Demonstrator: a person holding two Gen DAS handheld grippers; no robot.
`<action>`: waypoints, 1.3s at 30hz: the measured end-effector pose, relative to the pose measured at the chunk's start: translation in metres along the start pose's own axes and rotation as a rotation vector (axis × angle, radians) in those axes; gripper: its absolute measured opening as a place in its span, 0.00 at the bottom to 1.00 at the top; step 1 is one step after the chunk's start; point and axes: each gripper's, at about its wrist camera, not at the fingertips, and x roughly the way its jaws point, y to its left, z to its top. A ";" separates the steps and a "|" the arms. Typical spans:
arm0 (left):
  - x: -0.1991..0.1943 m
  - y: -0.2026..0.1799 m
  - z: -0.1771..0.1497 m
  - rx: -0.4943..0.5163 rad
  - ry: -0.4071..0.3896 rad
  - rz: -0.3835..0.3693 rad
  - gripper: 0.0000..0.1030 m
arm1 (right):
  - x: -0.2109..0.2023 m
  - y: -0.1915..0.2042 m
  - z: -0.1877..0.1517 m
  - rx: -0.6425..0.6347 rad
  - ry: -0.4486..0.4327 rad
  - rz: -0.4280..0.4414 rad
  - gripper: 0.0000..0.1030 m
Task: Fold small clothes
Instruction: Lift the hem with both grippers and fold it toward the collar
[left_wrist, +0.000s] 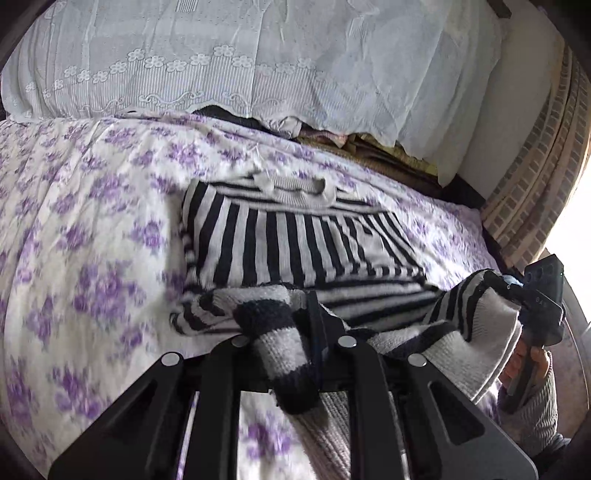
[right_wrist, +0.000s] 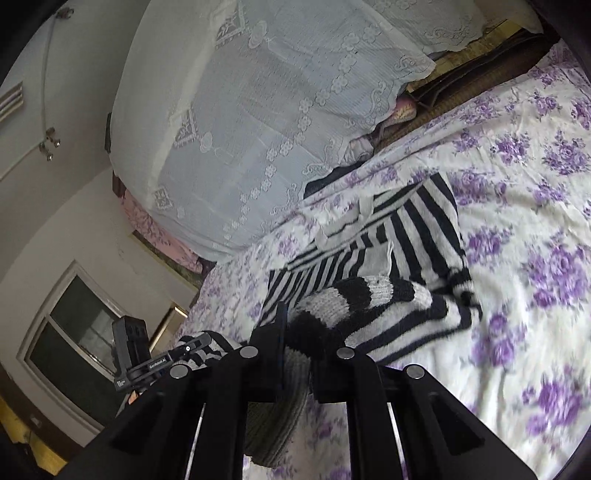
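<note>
— What does the left gripper (left_wrist: 314, 332) have?
— Its fingers are clenched on the hem of the striped sweater (left_wrist: 295, 240), which lies on the floral bedspread (left_wrist: 92, 221).
— And the right gripper (right_wrist: 295, 343)?
— It pinches the same hem further right, lifting it above the bedspread.

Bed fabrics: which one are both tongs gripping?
The black-and-white striped sweater, its near edge pinched in the left tongs and right tongs. The purple-flowered sheet lies flat beneath it; the white lace cover drapes over the far end, ungripped.
</note>
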 end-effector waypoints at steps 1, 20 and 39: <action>0.004 0.001 0.006 -0.003 -0.004 -0.001 0.12 | 0.004 -0.002 0.006 0.005 -0.007 -0.002 0.11; 0.090 0.039 0.090 -0.086 -0.009 0.056 0.12 | 0.093 -0.067 0.096 0.162 -0.125 -0.017 0.11; 0.100 0.069 0.089 -0.277 -0.052 -0.021 0.73 | 0.088 -0.088 0.106 0.181 -0.138 0.000 0.58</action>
